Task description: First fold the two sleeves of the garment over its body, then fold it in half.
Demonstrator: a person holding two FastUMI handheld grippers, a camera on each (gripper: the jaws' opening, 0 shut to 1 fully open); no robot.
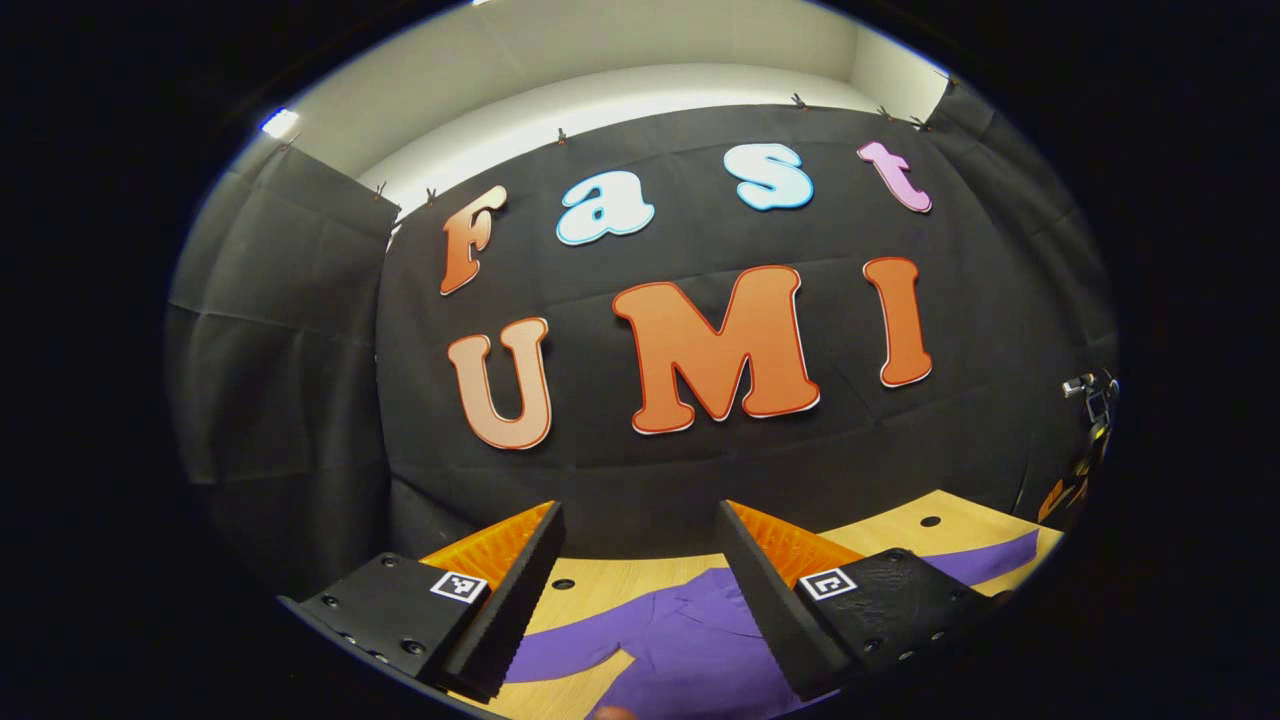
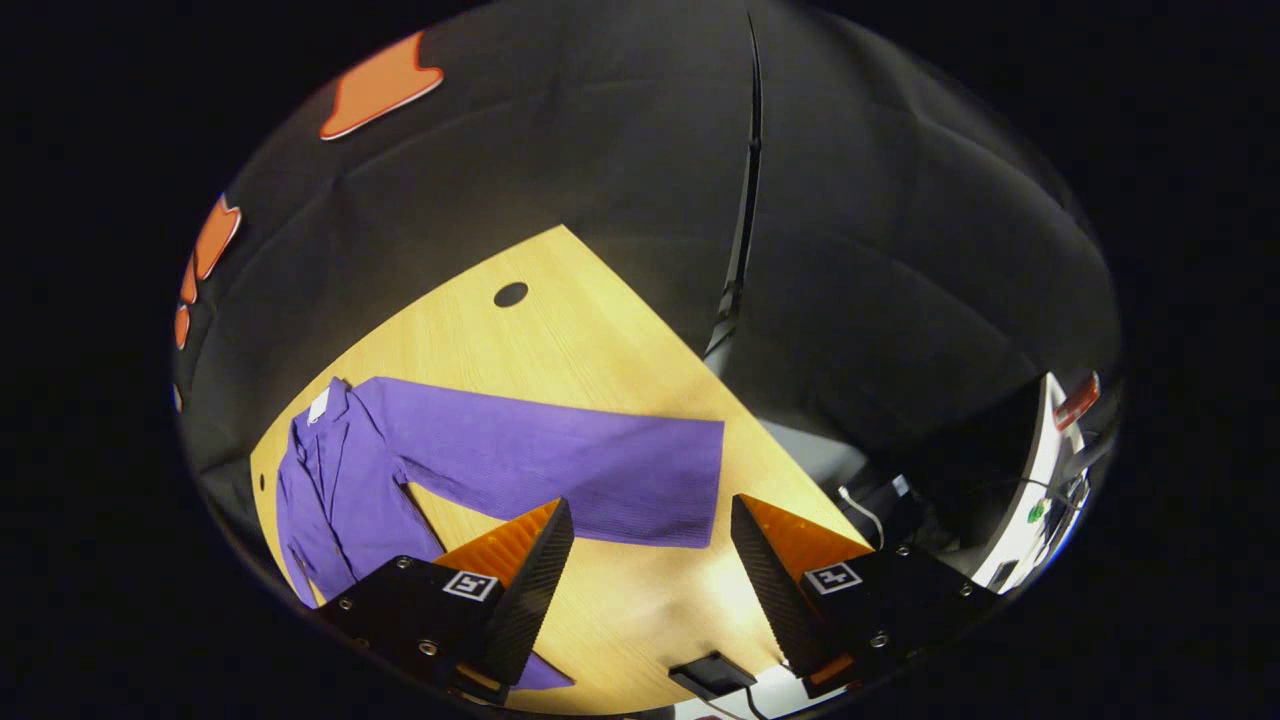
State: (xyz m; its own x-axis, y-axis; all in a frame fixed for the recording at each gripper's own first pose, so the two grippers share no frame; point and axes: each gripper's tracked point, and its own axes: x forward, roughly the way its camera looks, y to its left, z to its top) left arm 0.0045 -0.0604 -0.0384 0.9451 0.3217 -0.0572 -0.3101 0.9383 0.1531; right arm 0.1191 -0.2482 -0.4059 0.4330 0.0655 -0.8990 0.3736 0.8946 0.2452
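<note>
- The purple garment lies flat on the wooden desk, spread out and not yet folded
- In the right gripper view one sleeve stretches straight out from the garment's body across the desk, its cuff end near the desk's edge
- A small white tag sits at the garment's collar, at the end farthest from the sleeve's cuff
- The right tongs hang above the desk with their fingers spread wide; nothing is between them, and the sleeve's cuff lies just beyond the fingertips
- The right tongs' left finger overlaps the sleeve's lower edge in the picture; whether it touches the cloth cannot be told
- A round hole is in the desk, well apart from the garment, toward the desk's far corner
- A small dark device with a cable lies at the desk's near edge, close to the right tongs
- In the left gripper view the left tongs are also spread wide and grip nothing; they point over the garment toward the black cloth wall
- The garment shows between and under the left tongs' fingers, with the desk beyond it
- Behind the desk's far corner a small stand with gear is at the wall's edge
</note>
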